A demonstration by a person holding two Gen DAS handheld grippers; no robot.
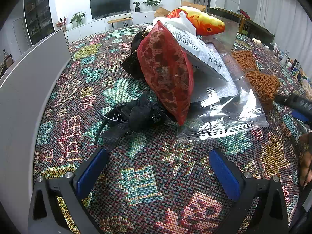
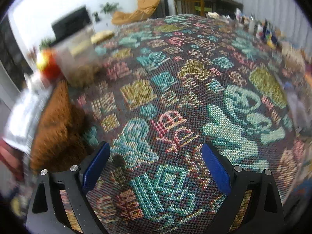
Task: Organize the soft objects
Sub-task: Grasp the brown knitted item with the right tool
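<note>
Right gripper (image 2: 156, 167): blue-padded fingers spread wide, nothing between them, only cloth below.
Surface: woven patterned cloth (image 2: 195, 89) in teal, yellow, pink and red, filling most of the view.
Left edge: a rust-brown knitted piece (image 2: 56, 124), blurred, lying on the cloth just left of the left finger.
Beyond it: a white packet (image 2: 25, 113), an orange-red soft shape (image 2: 48, 64) and a clear box (image 2: 78, 54), all smeared by motion.
Far right edge: a row of small bottles (image 2: 259, 27), indistinct.
Background: dark screen (image 2: 71, 22), tan cushion (image 2: 138, 7), wooden chair (image 2: 187, 3).

Ahead of tool — one red mesh cushion (image 1: 167, 72), one goldfish plush (image 1: 200, 20), one black hair clip (image 1: 117, 117), one orange knit piece (image 1: 259, 80), one clear plastic bag (image 1: 220, 117).
</note>
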